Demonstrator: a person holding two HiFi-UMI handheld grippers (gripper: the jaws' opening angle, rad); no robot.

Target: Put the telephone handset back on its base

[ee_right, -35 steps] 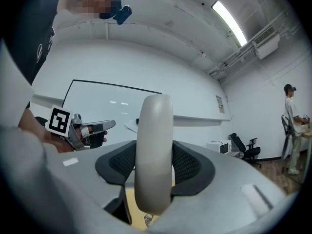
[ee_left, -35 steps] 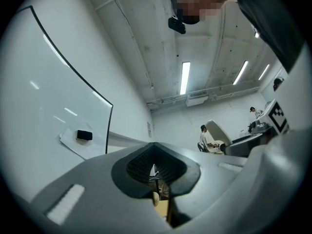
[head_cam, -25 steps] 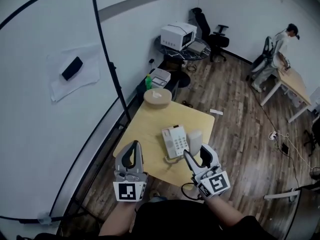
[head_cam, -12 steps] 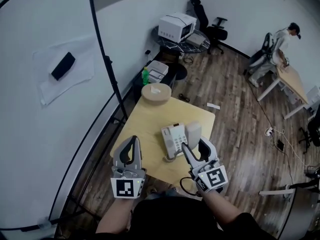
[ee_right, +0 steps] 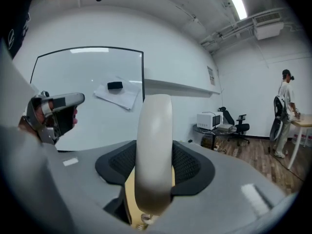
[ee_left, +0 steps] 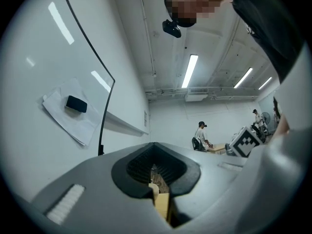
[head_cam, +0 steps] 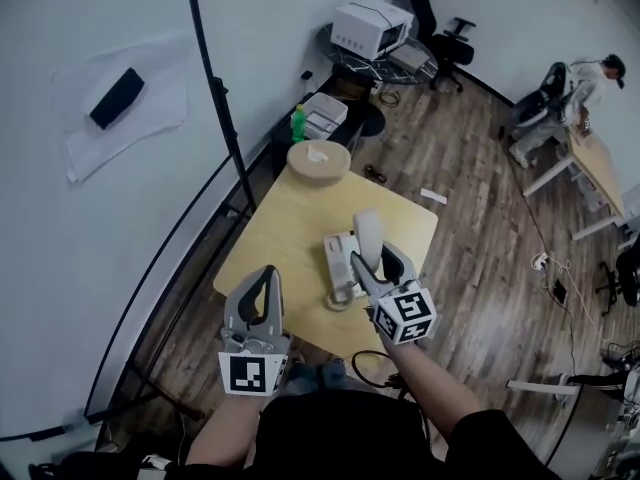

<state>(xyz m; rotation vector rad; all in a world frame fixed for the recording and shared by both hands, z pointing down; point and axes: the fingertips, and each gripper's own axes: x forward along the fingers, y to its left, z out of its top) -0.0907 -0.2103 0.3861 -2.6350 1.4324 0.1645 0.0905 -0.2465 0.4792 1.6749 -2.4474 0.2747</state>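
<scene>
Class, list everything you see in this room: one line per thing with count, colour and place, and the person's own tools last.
table: one, pale wood, middle of the room
telephone base: one, white, near side of the table
handset: one, white, in the right tool, by the base
round box: one, tan, far corner of the table
bottle: one, green, beyond the table
whiteboard: one, white, left
eraser: one, black, on the whiteboard
appliance: one, white, far side table
office chair: one, black, far corner
person: one, at the far right desk
left tool: one, grey, jaws together, empty
right tool: one, grey, clamped on the handset
</scene>
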